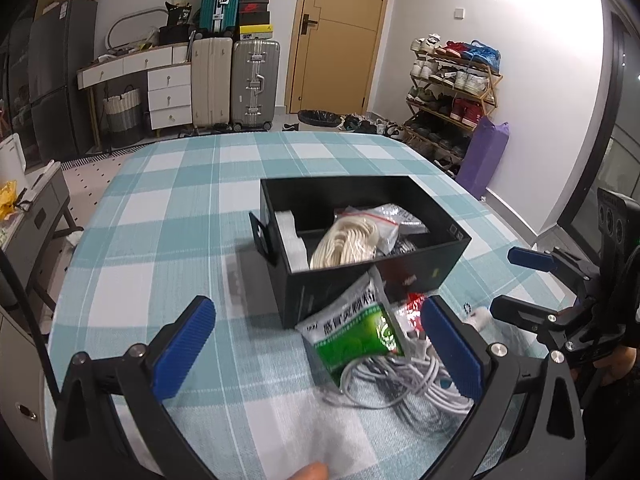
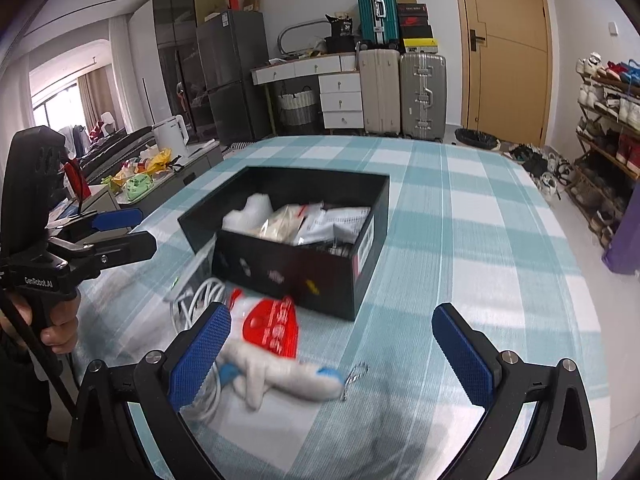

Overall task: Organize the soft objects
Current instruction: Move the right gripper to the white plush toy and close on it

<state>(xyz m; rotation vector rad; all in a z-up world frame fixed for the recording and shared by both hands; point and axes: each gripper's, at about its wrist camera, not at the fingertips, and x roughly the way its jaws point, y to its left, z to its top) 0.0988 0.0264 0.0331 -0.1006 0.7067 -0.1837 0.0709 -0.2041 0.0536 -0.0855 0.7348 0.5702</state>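
A black, rigid, rectangular box [image 1: 362,240] stood open on a table [image 1: 160,216] covered in a teal-and-white checked cloth with a fine woven ribbing. Inside it lay a coil of cream rope [image 1: 346,242] in a clear zip bag, a block of white foam [image 1: 294,240] against the left wall, and more crinkled plastic packets [image 2: 332,220] toward the far right.

Just near of the box sat a loose heap. A glossy green-and-white sachet [image 1: 352,328] leaned with its top edge against the box's near wall, and a tangle of thin white cable [image 1: 404,380] lay under and beside it. To its right was a shiny red packet [image 2: 272,330], flat and roughly square, and nearer still a soft white fabric item [image 2: 280,374] with blue tips, its outline blurred. A small metal chain [image 2: 356,372] lay at its right end.

The left gripper [image 1: 316,354] hung over the heap with its jaws wide apart and nothing between them; its blue knurled pads [image 1: 184,346] flanked the sachet and cable, the right one overlapping the cable in the view. The right gripper [image 2: 336,352] was likewise spread wide and empty, its textured blue pads [image 2: 200,356] straddling the fabric item and red packet.
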